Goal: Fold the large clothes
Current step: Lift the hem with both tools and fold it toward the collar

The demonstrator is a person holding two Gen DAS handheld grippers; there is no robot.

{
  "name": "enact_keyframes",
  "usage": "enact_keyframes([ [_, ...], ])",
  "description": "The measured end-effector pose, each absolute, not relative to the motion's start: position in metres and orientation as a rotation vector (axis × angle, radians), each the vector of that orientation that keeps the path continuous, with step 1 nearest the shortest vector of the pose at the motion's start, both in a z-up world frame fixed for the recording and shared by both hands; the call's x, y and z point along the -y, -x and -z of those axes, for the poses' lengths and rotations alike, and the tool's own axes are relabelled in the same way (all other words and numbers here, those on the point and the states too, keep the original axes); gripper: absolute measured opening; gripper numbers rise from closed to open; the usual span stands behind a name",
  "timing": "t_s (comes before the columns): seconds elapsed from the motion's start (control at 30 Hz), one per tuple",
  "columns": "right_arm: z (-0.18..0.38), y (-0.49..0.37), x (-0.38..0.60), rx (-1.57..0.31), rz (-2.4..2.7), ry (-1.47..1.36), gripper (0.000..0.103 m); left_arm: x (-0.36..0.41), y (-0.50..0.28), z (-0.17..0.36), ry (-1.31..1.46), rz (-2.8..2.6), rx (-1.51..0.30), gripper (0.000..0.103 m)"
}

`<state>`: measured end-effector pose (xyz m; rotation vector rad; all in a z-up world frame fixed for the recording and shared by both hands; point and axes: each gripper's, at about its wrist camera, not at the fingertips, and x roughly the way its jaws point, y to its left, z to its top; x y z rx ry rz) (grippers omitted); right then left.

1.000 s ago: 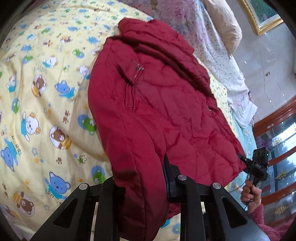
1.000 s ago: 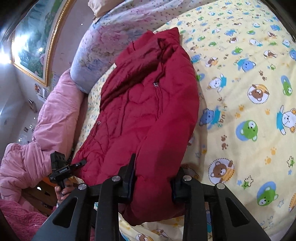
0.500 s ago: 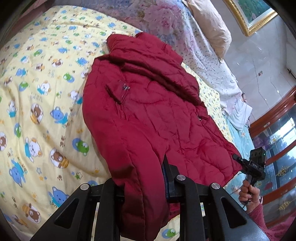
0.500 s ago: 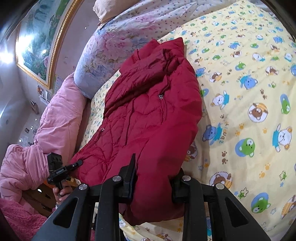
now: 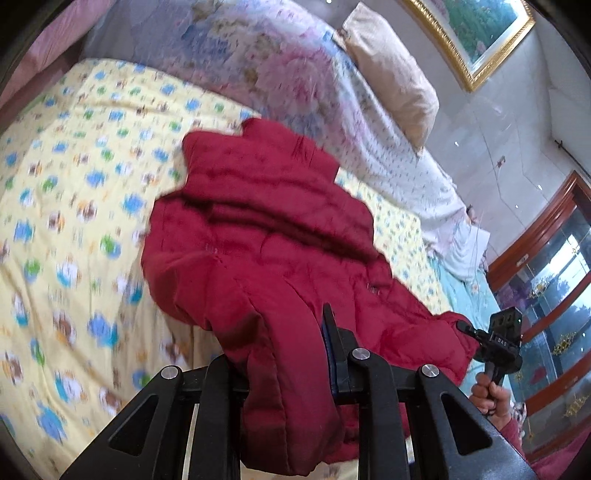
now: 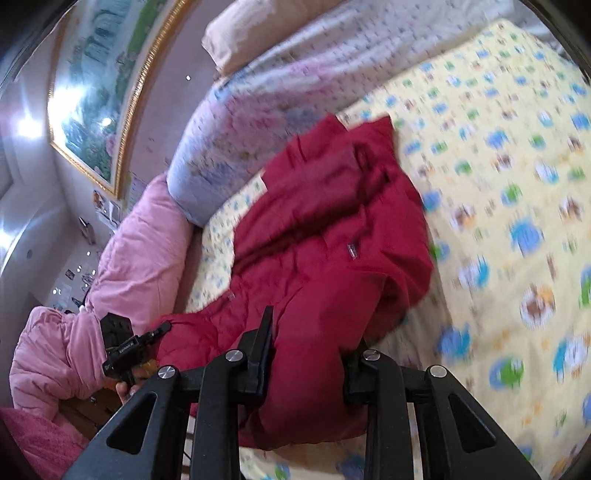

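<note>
A dark red padded jacket (image 5: 266,229) lies on a yellow cartoon-print bedspread (image 5: 74,206), collar toward the pillows. My left gripper (image 5: 284,354) is shut on one corner of its lower hem, and the fabric hangs over the fingers. My right gripper (image 6: 310,354) is shut on the other hem corner of the jacket (image 6: 332,236). Both hold the hem lifted off the bedspread (image 6: 517,184). Each gripper shows in the other's view: the right one (image 5: 498,343) at the right edge, the left one (image 6: 122,347) at the left edge.
A floral quilt (image 5: 258,62) and a beige pillow (image 5: 391,70) are piled at the head of the bed. A pink duvet (image 6: 122,266) lies along one side. A framed painting (image 5: 476,33) hangs on the wall. A wood and glass cabinet (image 5: 554,288) stands beside the bed.
Both grippers have risen and pulled back with the hem. The lower jacket has lifted off the bed and bunched toward the collar. The current frames are motion-blurred.
</note>
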<state>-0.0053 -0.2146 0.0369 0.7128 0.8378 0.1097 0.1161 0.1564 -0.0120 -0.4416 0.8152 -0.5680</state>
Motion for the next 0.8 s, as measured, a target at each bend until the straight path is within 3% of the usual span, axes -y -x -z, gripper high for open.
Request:
enact_keyframes([
  [0.4,-0.076,-0.085,0.233,-0.689,-0.070,-0.635,0.026,-0.142,-0.191,-0.025,0.401,0.544,-0.719,0.020],
  [0.8,-0.061,-0.158,0.254,-0.691,-0.034,-0.643,0.027,-0.119,-0.272,-0.019,0.427,0.488,-0.732,0.020],
])
